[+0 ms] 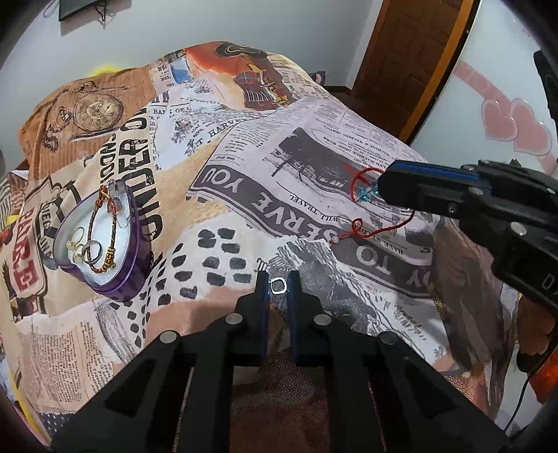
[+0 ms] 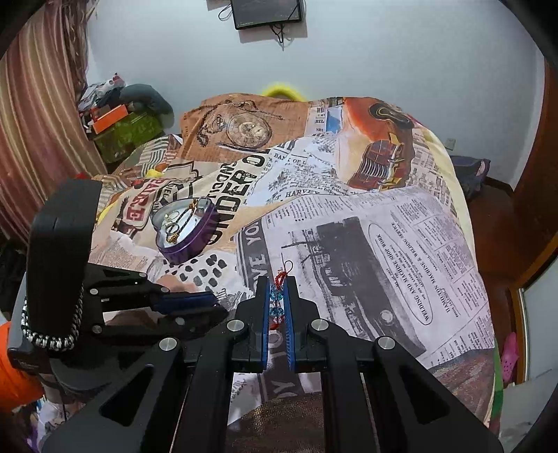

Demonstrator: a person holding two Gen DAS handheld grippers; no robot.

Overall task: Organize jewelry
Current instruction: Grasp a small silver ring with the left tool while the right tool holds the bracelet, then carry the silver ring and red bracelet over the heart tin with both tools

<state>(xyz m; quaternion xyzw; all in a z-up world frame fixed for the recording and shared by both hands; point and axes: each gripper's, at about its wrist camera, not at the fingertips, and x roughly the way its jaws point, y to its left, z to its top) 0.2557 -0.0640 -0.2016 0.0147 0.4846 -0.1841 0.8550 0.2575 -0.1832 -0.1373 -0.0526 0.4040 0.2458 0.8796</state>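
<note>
A purple heart-shaped tin (image 1: 122, 278) sits on the printed bedspread at the left, holding rings and a braided bracelet (image 1: 99, 237). It also shows in the right wrist view (image 2: 195, 240). My left gripper (image 1: 278, 284) is shut on a small silver ring (image 1: 278, 286) just above the cloth. My right gripper (image 2: 278, 296) is shut on a red cord bracelet with blue beads (image 2: 277, 299). In the left wrist view the right gripper (image 1: 382, 184) holds that cord (image 1: 362, 181) at the right, its loose end trailing on the bedspread (image 1: 369, 231).
The bedspread (image 1: 244, 195) covers a lumpy bed. A wooden door (image 1: 415, 52) and a glass panel with pink hearts (image 1: 505, 122) stand at the right. A wall monitor (image 2: 266, 12), a striped curtain (image 2: 31, 115) and piled clutter (image 2: 122, 118) lie beyond.
</note>
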